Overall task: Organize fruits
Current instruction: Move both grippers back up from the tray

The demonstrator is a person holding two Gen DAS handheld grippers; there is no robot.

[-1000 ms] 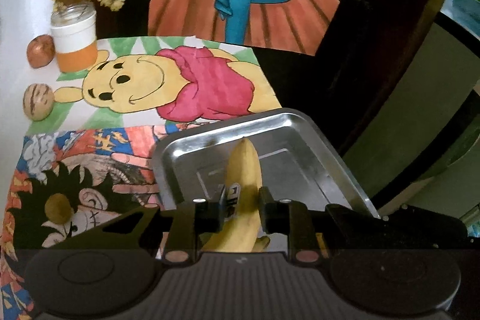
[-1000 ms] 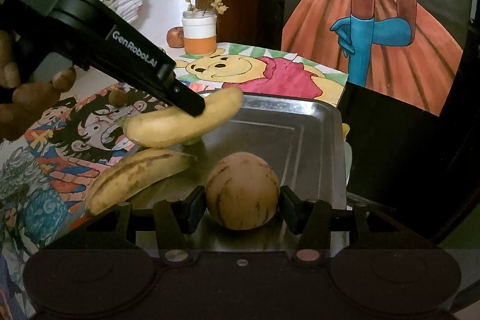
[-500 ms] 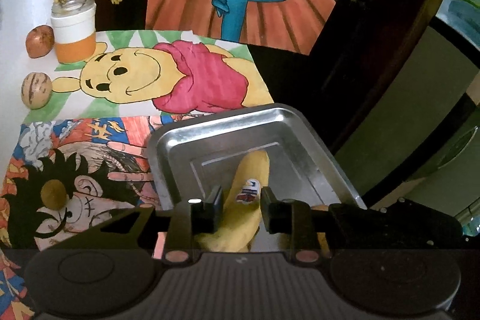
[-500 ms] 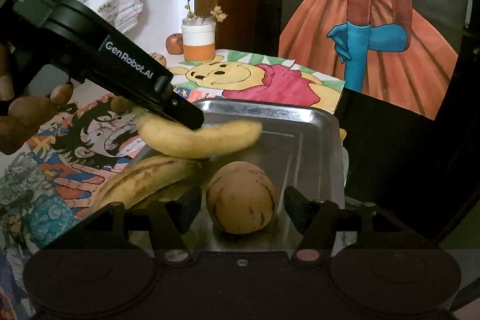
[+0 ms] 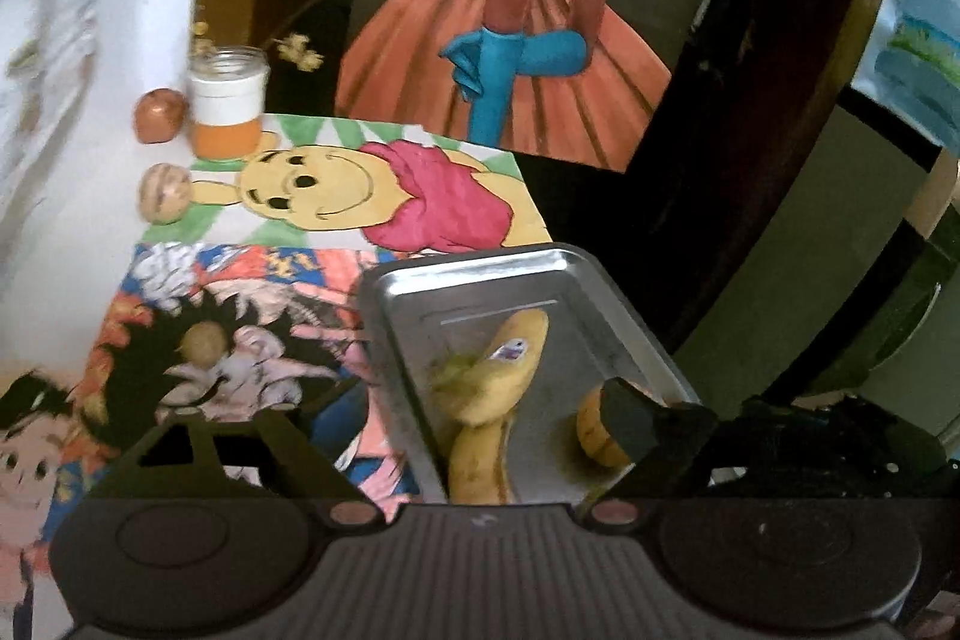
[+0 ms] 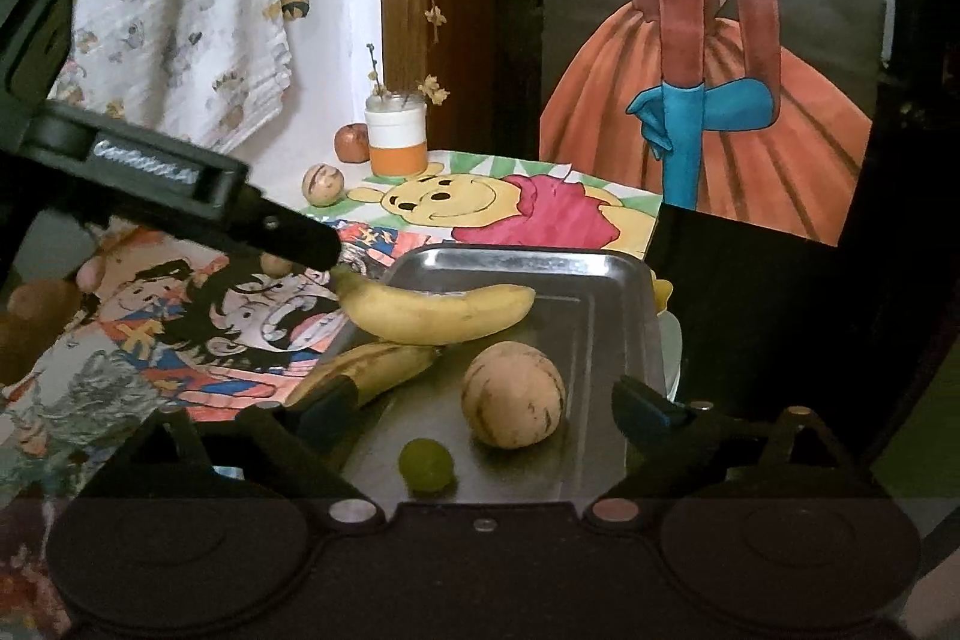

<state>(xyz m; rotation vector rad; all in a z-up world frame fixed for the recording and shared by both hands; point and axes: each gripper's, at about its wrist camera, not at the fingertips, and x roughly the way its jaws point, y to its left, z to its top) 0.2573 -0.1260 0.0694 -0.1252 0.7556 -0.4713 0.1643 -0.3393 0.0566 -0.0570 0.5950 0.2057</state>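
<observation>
Both fruits have been let go since a second ago: the yellow banana with the small sticker that was pinched in the left hand-held gripper now lies in the shiny rectangular metal tray, resting across a browner, speckled banana. That gripper's jaws are opening wide, nothing pressed between them. On the right, the right hand-held gripper is spreading too, its pads clear of the round tan striped fruit sitting on the tray floor just beyond them. A small green grape lies close beside that fruit. Further back on the drawing-covered bench stand a white-and-orange jar, a reddish apple and another striped fruit.
</observation>
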